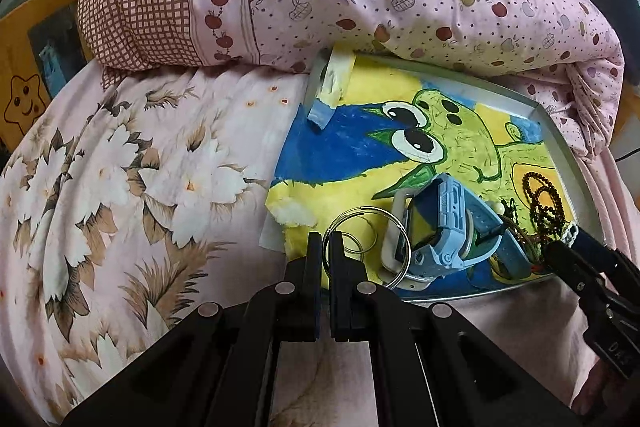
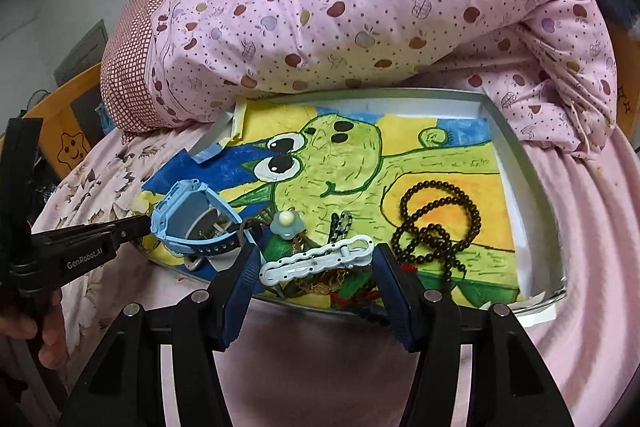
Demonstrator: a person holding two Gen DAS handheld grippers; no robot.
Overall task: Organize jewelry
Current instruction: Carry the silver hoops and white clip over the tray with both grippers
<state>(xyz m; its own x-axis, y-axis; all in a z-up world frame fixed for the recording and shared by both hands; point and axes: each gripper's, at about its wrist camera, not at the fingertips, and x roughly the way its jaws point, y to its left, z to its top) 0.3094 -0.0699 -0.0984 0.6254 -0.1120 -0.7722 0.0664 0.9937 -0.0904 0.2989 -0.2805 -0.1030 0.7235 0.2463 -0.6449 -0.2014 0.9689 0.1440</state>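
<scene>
Two pieces of writing can be read: "GenRobot.AI" in white on the side of my left hand-held gripper [image 2: 132, 229], and the letters "DAS" on the black body of my right hand-held gripper [image 2: 314, 265], the rest cut off; my left one is pinched closed on a thin metal key ring [image 1: 366, 247], a bright wire loop with a smaller ring hanging beside it; my right one hangs open, its blue ribbed pads [image 2: 244, 277] standing to either side of a white plastic clip [image 2: 316, 259] with a bumpy, scalloped outline and small dark dots, not touching it as far as I can tell. All the jewelry lies in a shallow metal tray [image 2: 516, 163] with a dull silver rim, set on the bed [image 1: 120, 167] just under a rolled pink quilt [image 2: 360, 15] printed with apples; the tray is lined with a crayon drawing [image 2: 340, 163] of a green big-eyed creature on yellow and blue, its paper torn at the left edge. A pale blue plastic watch [image 2: 188, 223] with a chunky angular case and rubbery strap lies at the tray's near left, touching the key ring; a small blue flower charm [image 2: 286, 223] with a pearly centre sits beside it; a string of dark round beads [image 2: 436, 223] coils in loops on the orange patch to the right; the bedsheet is pink with large white flowers.
</scene>
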